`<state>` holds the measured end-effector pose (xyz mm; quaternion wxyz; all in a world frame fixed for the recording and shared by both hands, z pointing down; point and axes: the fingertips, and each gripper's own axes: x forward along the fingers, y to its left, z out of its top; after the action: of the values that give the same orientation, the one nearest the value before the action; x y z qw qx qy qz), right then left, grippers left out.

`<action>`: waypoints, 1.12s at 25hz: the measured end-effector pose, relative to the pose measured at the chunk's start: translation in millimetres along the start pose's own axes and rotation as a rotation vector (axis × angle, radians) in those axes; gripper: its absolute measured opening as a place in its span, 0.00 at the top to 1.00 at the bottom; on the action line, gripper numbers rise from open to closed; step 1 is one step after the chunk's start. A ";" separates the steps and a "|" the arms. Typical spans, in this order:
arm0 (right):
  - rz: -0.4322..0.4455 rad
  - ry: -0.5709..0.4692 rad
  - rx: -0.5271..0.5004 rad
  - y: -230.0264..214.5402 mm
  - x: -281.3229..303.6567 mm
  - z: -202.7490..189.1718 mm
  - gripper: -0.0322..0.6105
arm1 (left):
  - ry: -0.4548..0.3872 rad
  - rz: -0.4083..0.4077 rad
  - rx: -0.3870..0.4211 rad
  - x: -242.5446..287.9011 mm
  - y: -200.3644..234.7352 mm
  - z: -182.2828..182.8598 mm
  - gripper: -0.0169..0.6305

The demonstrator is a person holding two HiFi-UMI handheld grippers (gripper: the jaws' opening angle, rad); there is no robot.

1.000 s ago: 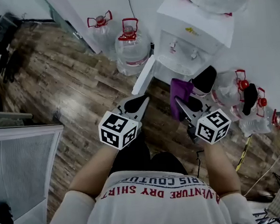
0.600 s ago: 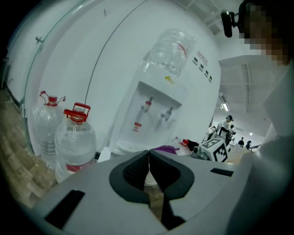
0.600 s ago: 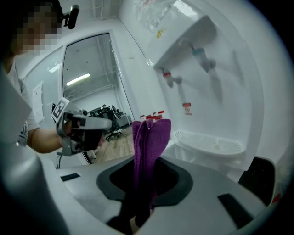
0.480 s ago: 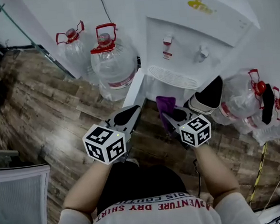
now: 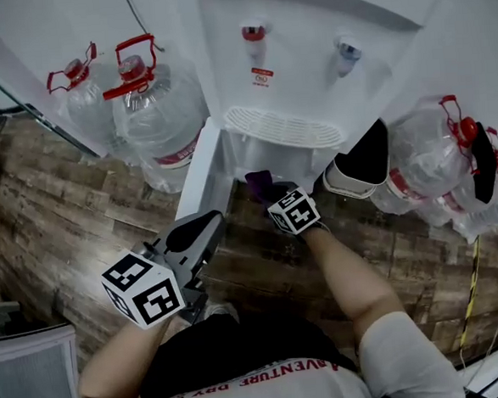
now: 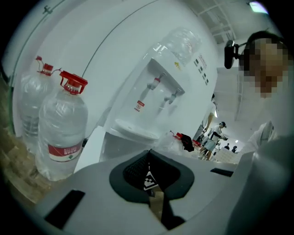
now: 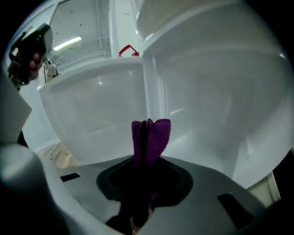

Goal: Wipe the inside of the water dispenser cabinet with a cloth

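The right claw is clenched on the purple cloth; the cloth sticks up between its jaws, inside the white cabinet under the dispenser; the door stands open at this claw's 9 o'clock; the left claw is clenched on nothing, down at 8 o'clock, outside the cabinet; two bottles stand at 10 o'clock.

A purple cloth, bunched upright, is pinched between the jaws of the right gripper and is held inside the white cabinet, whose door is swung open.
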<state>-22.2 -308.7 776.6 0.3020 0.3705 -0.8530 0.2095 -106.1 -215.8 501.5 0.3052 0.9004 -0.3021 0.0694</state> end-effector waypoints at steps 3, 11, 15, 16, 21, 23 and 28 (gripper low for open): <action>-0.038 0.023 0.069 -16.0 26.0 -7.5 0.81 | -0.006 0.007 0.025 -2.0 4.0 -4.0 0.93; -0.147 -0.063 0.328 -44.6 73.3 3.7 0.81 | -0.024 0.026 -0.009 -7.1 20.9 -18.2 0.93; -0.184 -0.058 0.436 -55.3 89.2 -5.3 0.81 | -0.002 0.028 0.006 -3.1 24.6 -21.5 0.93; -0.195 -0.053 0.464 -58.3 91.8 -9.6 0.81 | 0.000 0.033 0.013 -2.3 24.9 -22.5 0.93; -0.212 -0.051 0.593 -64.2 106.3 -23.6 0.81 | -0.018 0.039 0.011 -3.2 24.0 -23.6 0.93; -0.223 -0.053 0.624 -63.8 112.1 -23.4 0.81 | -0.020 0.052 0.044 -7.4 27.4 -22.4 0.93; -0.201 -0.067 0.661 -59.6 127.6 -15.0 0.81 | -0.045 0.072 0.024 -14.9 35.2 -20.2 0.93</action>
<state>-40.8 -402.6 881.1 0.1566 0.5372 -0.7076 0.4314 -137.5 -218.6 531.1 0.2848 0.8939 -0.3404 0.0636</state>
